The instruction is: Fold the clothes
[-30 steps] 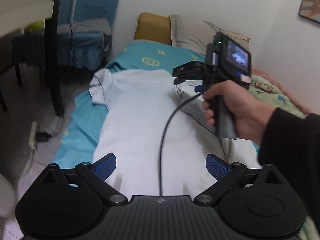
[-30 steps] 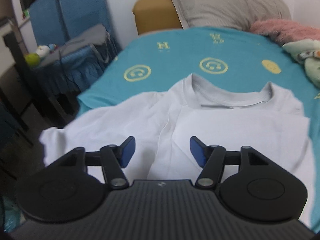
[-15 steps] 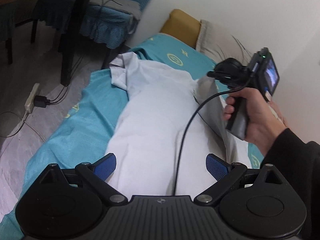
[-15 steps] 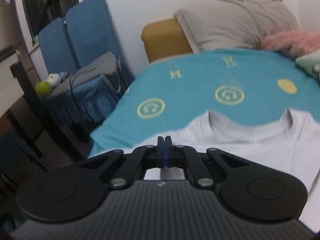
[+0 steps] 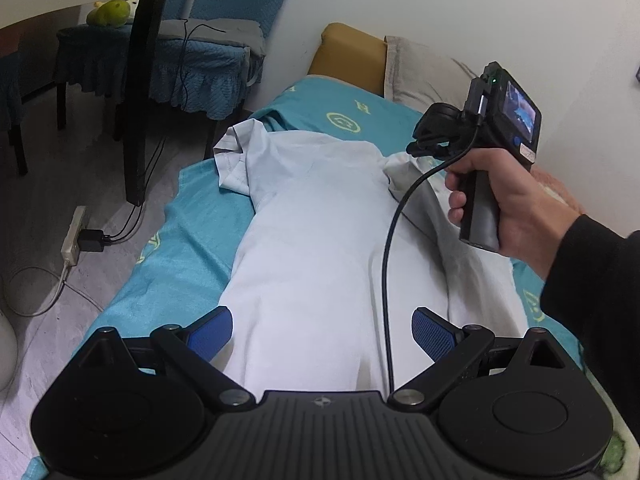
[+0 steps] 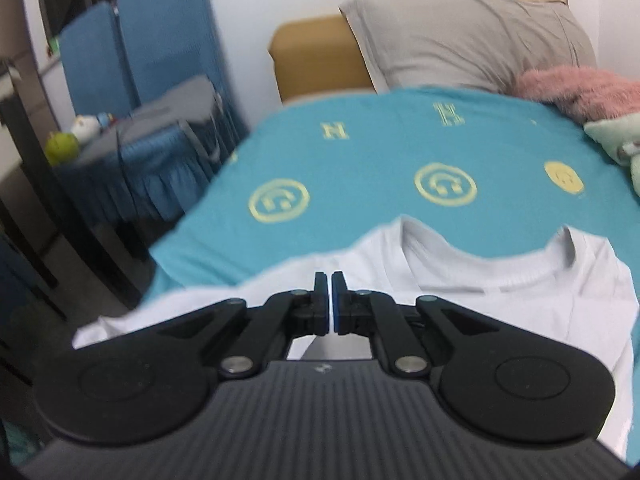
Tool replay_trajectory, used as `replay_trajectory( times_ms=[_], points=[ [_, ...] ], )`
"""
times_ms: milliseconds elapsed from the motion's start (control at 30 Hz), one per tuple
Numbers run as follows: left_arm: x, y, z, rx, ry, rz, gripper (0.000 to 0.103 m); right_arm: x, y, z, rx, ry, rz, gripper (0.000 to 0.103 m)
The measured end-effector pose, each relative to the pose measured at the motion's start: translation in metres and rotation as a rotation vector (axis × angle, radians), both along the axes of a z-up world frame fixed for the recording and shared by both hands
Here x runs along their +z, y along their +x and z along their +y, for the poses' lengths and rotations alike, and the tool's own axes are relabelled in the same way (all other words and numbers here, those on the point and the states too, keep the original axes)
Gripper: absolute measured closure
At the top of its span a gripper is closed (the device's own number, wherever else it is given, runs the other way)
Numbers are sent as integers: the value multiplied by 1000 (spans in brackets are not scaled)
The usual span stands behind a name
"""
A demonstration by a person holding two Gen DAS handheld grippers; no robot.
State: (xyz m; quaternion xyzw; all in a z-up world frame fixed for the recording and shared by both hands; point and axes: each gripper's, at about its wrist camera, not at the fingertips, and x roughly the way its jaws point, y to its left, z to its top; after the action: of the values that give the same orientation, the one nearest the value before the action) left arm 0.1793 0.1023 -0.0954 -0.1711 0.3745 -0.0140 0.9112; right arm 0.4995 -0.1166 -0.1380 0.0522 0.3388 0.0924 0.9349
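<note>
Right gripper (image 6: 328, 304) has its jaws pinched together on what looks like a raised fold of the white t-shirt (image 5: 320, 240), near the collar (image 6: 480, 276); left gripper (image 5: 320, 332) hangs over the hem end, jaws wide apart, holding nothing; shirt's spread along the bed (image 5: 180, 248), one side folded in, the far sleeve (image 5: 236, 156) still sticking out; so I'd guess it's only partway folded.

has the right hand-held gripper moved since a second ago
Yes. In its own view the right hand-held gripper has closed on the white t-shirt and dropped lower and nearer: the collar has slid down the frame against the teal bedsheet.
</note>
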Motion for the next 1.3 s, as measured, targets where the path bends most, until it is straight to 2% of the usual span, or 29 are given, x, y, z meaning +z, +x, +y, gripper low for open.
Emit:
replay_trajectory(
  times_ms=[33, 100, 133, 167, 267, 467, 667, 833, 967, 1100, 1300],
  points=[
    [0, 1, 0, -1, 2, -1, 5, 0, -5, -1, 2, -11, 3, 95],
    [1, -1, -1, -3, 11, -9, 5, -1, -17, -4, 6, -30, 5, 64],
    [2, -3, -2, -6, 20, -14, 5, 2, -29, -7, 7, -28, -9, 33],
    [4, -6, -5, -13, 31, -21, 5, 5, -41, -11, 7, -24, -22, 20],
    [9, -14, -11, -32, 65, -41, 5, 20, -82, -25, 6, 6, -48, 20],
    [22, -36, -25, -68, 124, -86, 5, 65, -192, -57, 4, 52, -124, 20],
    [48, -79, -26, -93, 106, -130, 5, 105, -301, -88, 16, 120, -184, 20],
    [77, -119, -29, -123, 105, -204, 3, 120, -377, -109, -31, 131, -249, 20],
    [98, -144, -42, -155, 158, -294, 2, 117, -415, -124, -70, 130, -289, 20],
    [106, -159, -50, -140, 142, -328, 0, 107, -439, -136, -105, 90, -388, 20],
    [92, -157, -61, -128, 161, -268, 0, 99, -447, -153, -77, 136, -395, 20]
  ],
)
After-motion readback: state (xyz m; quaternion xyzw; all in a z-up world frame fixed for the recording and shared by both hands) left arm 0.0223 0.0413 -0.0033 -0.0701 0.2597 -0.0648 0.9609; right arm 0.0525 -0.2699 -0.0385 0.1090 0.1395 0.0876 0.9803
